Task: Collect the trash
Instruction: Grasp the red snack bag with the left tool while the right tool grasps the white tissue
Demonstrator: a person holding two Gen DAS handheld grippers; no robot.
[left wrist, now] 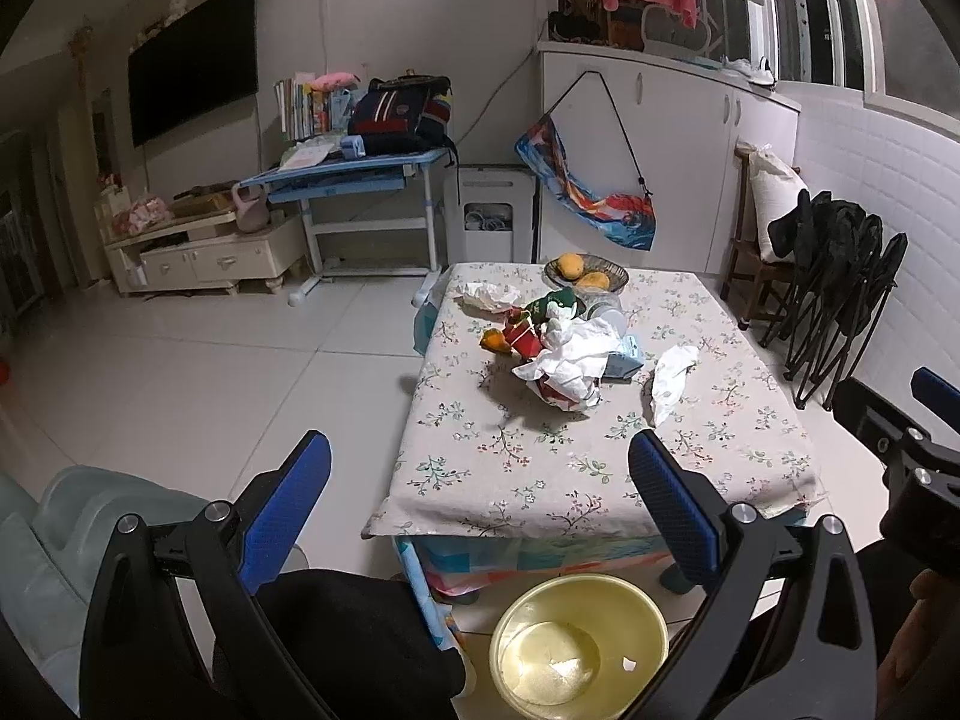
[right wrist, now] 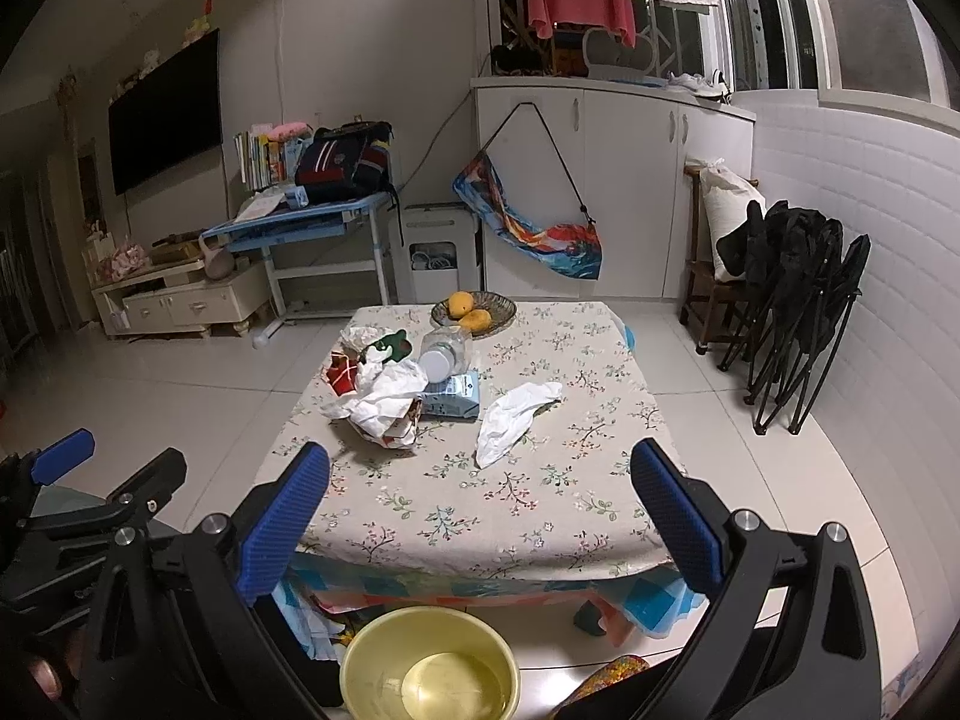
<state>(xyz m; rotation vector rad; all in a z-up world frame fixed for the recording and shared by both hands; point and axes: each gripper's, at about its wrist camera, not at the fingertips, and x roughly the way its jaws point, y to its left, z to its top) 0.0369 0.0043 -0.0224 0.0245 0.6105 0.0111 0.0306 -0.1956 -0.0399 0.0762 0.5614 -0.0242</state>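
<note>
A pile of trash lies on the floral-cloth table [left wrist: 600, 468] [right wrist: 480, 516]: crumpled white tissues [left wrist: 576, 360] [right wrist: 384, 390], red wrappers [left wrist: 522, 333] [right wrist: 342, 375], a green wrapper [left wrist: 555, 300] [right wrist: 393, 345], a tipped clear plastic bottle [right wrist: 444, 351], a blue tissue pack [right wrist: 453, 396] and a loose white tissue [left wrist: 669, 381] [right wrist: 510, 414]. A yellow bowl [left wrist: 579, 639] [right wrist: 429, 663] sits on the floor below the table's near edge. My left gripper [left wrist: 480, 474] and right gripper [right wrist: 480, 480] are both open and empty, held short of the table.
A dish with mangoes [left wrist: 585, 273] [right wrist: 474, 309] stands at the table's far edge. Folded black chairs [right wrist: 792, 312] lean on the right wall. A blue desk [left wrist: 354, 180] and a TV cabinet [left wrist: 204, 252] stand at the back left.
</note>
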